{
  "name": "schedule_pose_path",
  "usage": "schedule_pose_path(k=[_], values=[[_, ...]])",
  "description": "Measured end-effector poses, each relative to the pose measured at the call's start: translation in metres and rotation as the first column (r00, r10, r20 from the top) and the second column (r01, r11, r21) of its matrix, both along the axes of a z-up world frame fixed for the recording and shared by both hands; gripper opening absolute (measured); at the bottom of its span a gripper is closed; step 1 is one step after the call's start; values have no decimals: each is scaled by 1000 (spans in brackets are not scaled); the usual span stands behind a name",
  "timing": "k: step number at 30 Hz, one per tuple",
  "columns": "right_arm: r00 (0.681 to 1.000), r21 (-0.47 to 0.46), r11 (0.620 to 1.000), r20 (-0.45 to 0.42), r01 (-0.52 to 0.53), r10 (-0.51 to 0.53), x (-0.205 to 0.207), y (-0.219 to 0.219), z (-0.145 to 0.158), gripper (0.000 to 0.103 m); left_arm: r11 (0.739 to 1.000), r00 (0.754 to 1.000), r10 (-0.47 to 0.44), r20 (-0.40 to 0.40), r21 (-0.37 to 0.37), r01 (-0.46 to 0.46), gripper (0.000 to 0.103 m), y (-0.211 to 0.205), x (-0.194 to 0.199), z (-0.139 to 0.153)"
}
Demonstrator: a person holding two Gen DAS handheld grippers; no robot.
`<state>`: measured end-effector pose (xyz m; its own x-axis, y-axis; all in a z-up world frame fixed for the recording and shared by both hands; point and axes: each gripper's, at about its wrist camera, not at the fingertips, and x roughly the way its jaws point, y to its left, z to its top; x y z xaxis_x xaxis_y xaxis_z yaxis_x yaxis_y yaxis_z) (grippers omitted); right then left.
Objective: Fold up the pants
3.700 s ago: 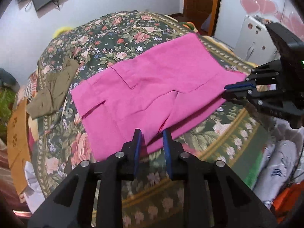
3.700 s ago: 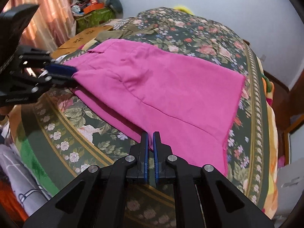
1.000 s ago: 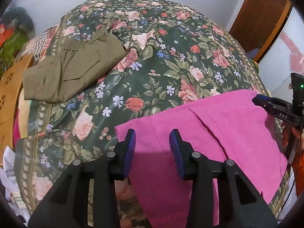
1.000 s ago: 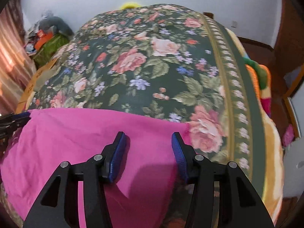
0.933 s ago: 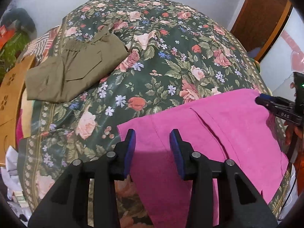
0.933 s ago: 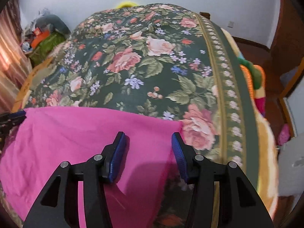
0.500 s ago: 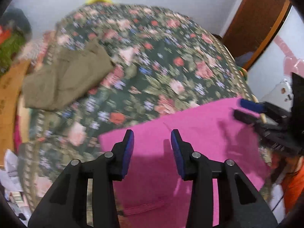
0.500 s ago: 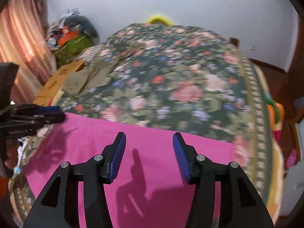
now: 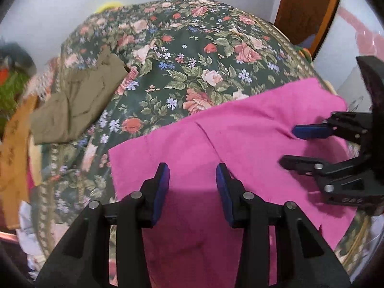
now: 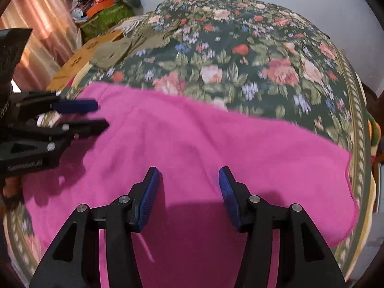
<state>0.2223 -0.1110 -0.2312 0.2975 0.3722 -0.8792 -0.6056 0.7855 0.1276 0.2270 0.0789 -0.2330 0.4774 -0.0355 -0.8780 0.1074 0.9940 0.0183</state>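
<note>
Left gripper (image 9: 192,176): jaws spread and opening a bit more, nothing between the pads, just hanging over cloth. Right gripper (image 10: 187,180): also spread, empty, over the same cloth. Neither is pinching anything.

Under both: the pink pants (image 9: 240,144), lying flat on the near part of the bed, running left to right. Far edge of the cloth is a fairly straight line across the floral bedspread (image 9: 192,60). From the left wrist view I see a seam or fold line running from the far edge toward my fingers, and the right gripper coming in from the right side over the cloth. From the right wrist view the left gripper sits at the left end of the pants, and the right end of the cloth shows a rough edge near the bedspread border.

Further out: a folded olive garment (image 9: 76,100) far left on the bed, well apart from the pink one. Cardboard box (image 10: 79,62) and clutter beyond the left bed edge. Wooden door (image 9: 307,7) far right.

My read: one fold looks laid down and released; I'm between grips. The stack looks wide, so it likely needs another fold.

Next move needs: pick an end, drop both grippers to that edge, pinch all layers, not just the top one, then carry it over evenly so edges line up.
</note>
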Motion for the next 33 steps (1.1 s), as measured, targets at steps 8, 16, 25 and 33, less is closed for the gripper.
schedule_pose_path(k=[8,16,25,33], values=[[1000,-7,1000,12,-11,11,-43,-22,2,48,1000,999,29,30,-1,-29,59,6,-41,5],[999,11,999,25,46,-47,-75,-49,8,48,997,998,60,27,-54,-59,71,15,-81,9],[998,-16,998,35,61,-60,-104,-69,17,48,964,982,191,-7,-185,-189,80,45,-120,16],[992,111,992,96,65,-76,-109,-61,44,48,913,964,261,-44,-315,-261,80,61,-143,41]])
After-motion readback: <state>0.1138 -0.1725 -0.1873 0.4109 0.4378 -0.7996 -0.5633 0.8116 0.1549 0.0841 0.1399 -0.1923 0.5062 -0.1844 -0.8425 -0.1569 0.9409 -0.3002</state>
